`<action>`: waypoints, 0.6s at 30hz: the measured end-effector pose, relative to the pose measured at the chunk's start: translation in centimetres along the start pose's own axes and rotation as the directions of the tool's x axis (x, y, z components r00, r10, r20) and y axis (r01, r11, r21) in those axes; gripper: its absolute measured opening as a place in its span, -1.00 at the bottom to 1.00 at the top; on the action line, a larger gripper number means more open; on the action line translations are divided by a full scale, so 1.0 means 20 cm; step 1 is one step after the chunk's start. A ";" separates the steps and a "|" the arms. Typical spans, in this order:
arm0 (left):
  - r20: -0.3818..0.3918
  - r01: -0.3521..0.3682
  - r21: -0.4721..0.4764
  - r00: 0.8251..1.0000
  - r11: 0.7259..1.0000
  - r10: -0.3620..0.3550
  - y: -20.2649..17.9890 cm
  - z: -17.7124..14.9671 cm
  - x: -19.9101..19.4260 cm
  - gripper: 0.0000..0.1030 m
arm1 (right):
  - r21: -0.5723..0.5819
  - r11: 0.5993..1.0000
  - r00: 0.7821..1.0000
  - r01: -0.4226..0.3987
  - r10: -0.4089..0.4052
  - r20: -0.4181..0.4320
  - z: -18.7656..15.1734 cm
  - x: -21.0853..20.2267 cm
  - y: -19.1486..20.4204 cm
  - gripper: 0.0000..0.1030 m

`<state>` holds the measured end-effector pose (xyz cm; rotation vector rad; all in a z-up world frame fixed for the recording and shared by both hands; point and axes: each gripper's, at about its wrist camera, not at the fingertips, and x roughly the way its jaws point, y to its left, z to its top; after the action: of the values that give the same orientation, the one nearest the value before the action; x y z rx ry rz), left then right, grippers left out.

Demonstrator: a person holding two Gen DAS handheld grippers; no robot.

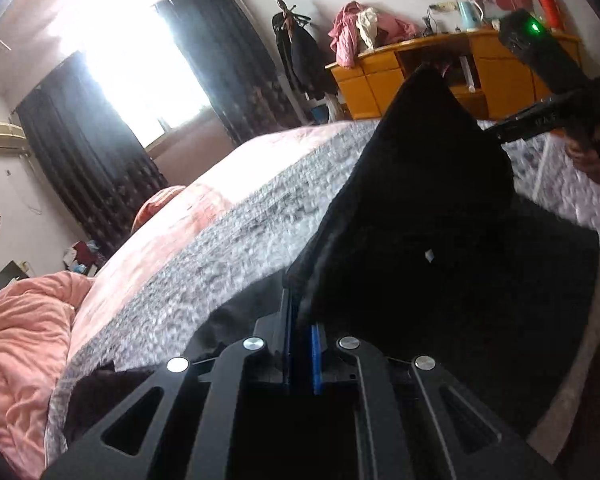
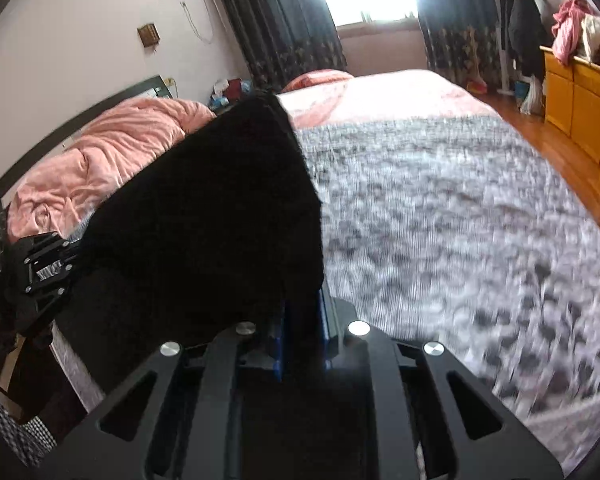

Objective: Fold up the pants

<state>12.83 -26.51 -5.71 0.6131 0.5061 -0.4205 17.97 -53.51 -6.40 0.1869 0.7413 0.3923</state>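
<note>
Both tools (image 1: 300,344) (image 2: 300,320) clamp black pants (image 1: 432,184) (lifted) over grey bedspread (image 2: 440,208), pink duvet (image 2: 112,152) behind

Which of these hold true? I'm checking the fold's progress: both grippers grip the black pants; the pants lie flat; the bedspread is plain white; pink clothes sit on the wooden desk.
1. Both grippers grip the black pants: true; the left gripper and right gripper are shut on them.
2. Pants lie flat: false, part is lifted.
3. Bedspread plain white: false, grey patterned.
4. Pink clothes on the wooden desk: true.
</note>
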 end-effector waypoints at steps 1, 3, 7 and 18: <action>-0.010 0.004 -0.016 1.000 1.000 -0.004 -0.02 -0.02 -0.01 -0.87 | 0.008 1.000 1.000 0.002 -0.002 -0.002 -0.03 0.00 0.00 -0.63; -0.048 0.027 -0.057 0.998 0.998 -0.030 -0.06 -0.09 -0.04 -0.87 | 0.052 0.998 1.000 -0.017 0.017 -0.002 -0.10 -0.03 0.00 -0.45; -0.098 0.043 -0.076 0.994 0.996 -0.051 -0.12 -0.21 -0.04 -0.86 | 0.147 0.987 0.997 -0.069 0.073 -0.023 -0.24 -0.11 -0.02 -0.07; -0.241 0.061 0.067 0.969 0.996 -0.044 -0.30 -0.44 0.07 -0.76 | 0.623 0.708 0.928 -0.333 0.361 0.086 -0.67 -0.30 -0.31 0.43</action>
<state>8.09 -25.62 -15.32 0.7275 0.7414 -0.4187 6.59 -61.26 -14.27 0.9770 0.8630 0.4970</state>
